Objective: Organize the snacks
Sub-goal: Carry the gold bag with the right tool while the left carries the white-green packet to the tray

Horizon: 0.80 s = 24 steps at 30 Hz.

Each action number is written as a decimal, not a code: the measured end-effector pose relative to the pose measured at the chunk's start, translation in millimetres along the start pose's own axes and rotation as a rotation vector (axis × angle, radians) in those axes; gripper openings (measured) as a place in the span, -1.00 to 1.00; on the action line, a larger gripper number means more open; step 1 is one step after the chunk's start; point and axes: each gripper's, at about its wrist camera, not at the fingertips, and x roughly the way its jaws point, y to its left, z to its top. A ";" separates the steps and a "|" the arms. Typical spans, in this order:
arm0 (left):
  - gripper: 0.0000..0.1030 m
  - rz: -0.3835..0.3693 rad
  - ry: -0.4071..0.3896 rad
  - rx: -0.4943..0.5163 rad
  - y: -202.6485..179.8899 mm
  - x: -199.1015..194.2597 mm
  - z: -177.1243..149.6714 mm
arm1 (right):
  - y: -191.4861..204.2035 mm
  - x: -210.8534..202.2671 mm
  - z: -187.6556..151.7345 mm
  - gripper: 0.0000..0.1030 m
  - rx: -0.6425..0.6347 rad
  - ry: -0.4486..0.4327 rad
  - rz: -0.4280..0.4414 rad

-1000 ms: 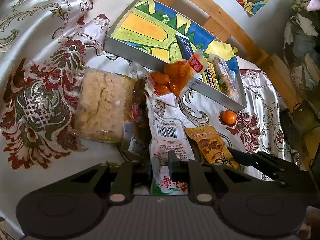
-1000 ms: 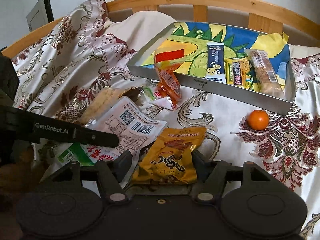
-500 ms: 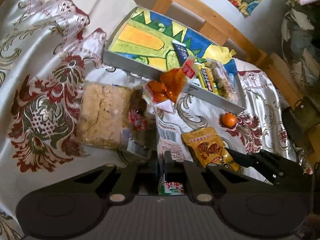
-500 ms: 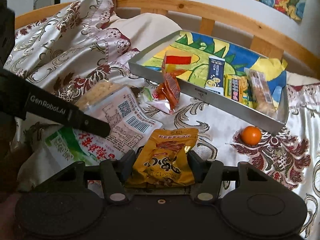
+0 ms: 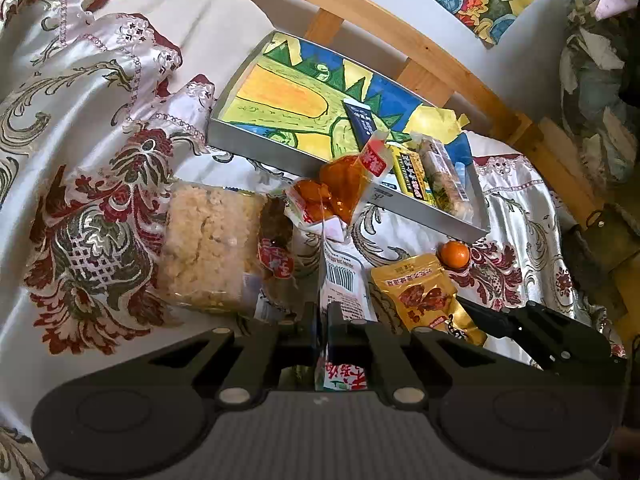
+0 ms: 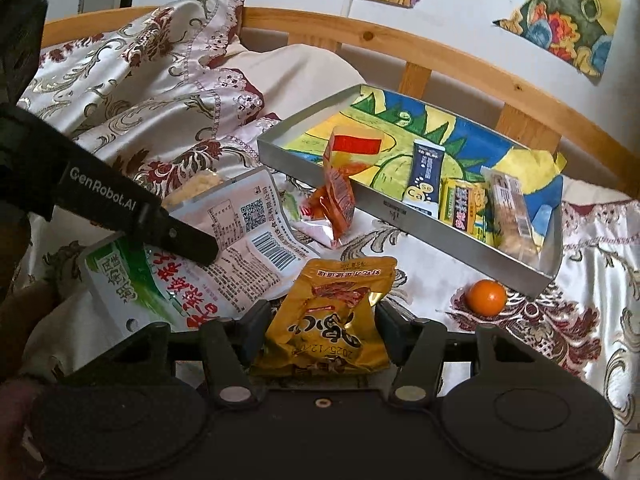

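my pouch: gold, red print
my packet: white, green, red lettering
tray: silver, dinosaur drawing
bedspread: cream, maroon florals

The black plastic arm of the left gripper bore the white lettering "GenRobot.AI". A dark blue upright sachet in the metal tray showed "Ca", and the crinkled golden-yellow foil snack pouch carried the upside-down date "2025/12". The white and green flat packet had a barcode and QR code, its characters too small to read.

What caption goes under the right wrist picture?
Right gripper pinching a yellow snack pouch on the bed, near the metal tray.
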 end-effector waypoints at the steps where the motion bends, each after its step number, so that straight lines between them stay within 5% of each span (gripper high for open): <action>1: -0.93 0.008 0.002 -0.002 -1.4 -0.1 0.7 | 0.3 -0.1 -0.1 0.14 -0.004 -0.002 -0.002; 24: -0.93 0.087 -0.128 -0.022 -14.0 -49.0 34.2 | -16.5 -20.1 13.0 0.14 0.013 -0.136 -0.066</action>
